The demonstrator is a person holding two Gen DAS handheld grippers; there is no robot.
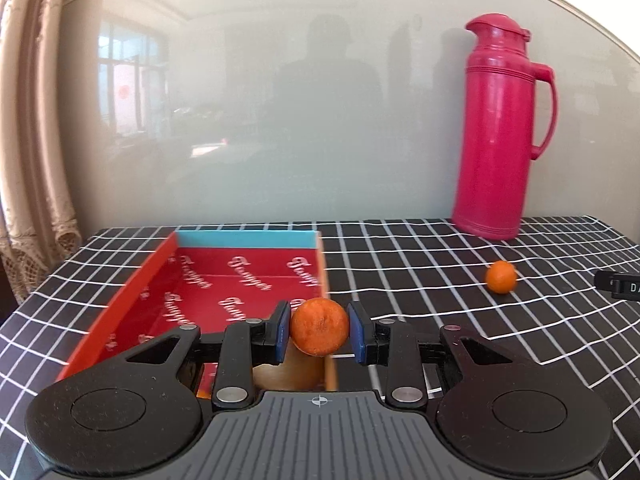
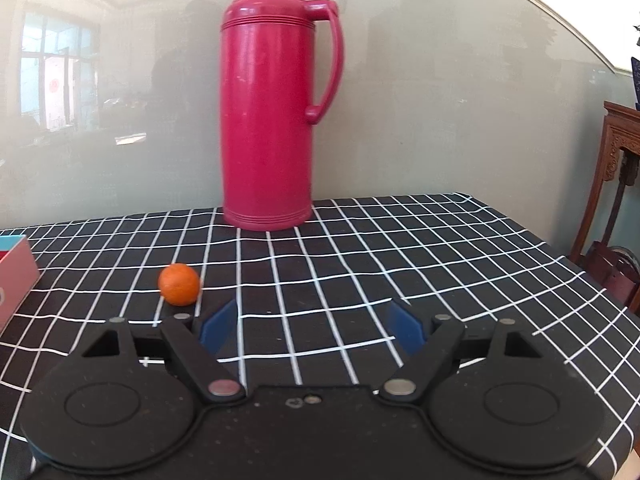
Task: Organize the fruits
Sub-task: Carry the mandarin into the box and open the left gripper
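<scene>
The left hand-held gripper clamps an orange beside the red box, seemingly for boxing, while the right hand-held gripper gapes empty near another orange.

Two small oranges: one held orange low at the centre of the left wrist view, one loose orange at its right, lying centre left in the right wrist view. One red shallow box at the lower left. One crimson thermos jug at the upper centre. One chequered tablecloth. Two grippers, one per view
</scene>
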